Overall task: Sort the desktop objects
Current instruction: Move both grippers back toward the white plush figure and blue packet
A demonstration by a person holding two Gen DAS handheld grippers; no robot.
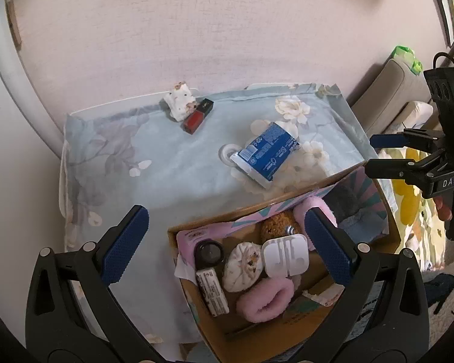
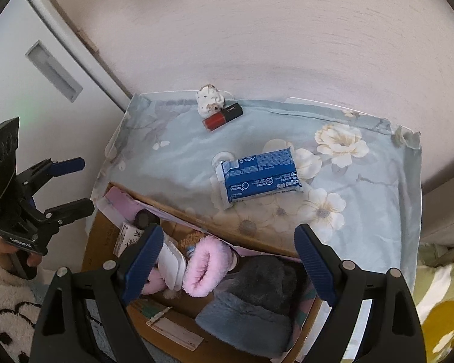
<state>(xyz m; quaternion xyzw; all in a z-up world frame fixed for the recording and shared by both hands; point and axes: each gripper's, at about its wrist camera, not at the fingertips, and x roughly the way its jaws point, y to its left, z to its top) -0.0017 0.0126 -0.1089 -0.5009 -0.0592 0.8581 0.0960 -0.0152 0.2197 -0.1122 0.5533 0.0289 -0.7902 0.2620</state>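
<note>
Left wrist view: both claws, left claw (image 1: 227, 242) and right claw (image 1: 378, 154), spread, gripping nothing.

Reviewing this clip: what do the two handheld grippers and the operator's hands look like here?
Both are black plastic frames with silver pivot screws and two fingers carrying ribbed blue pads. The left gripper looks the same as the right gripper. Seen from the left wrist view, the right one bears white "DAS" lettering, a black camera box on top and a black cable. The left hand wears a fuzzy white sleeve with black spots.

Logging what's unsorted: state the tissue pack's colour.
Blue with white print and ends: tissue pack, clearest in right wrist view.
</note>
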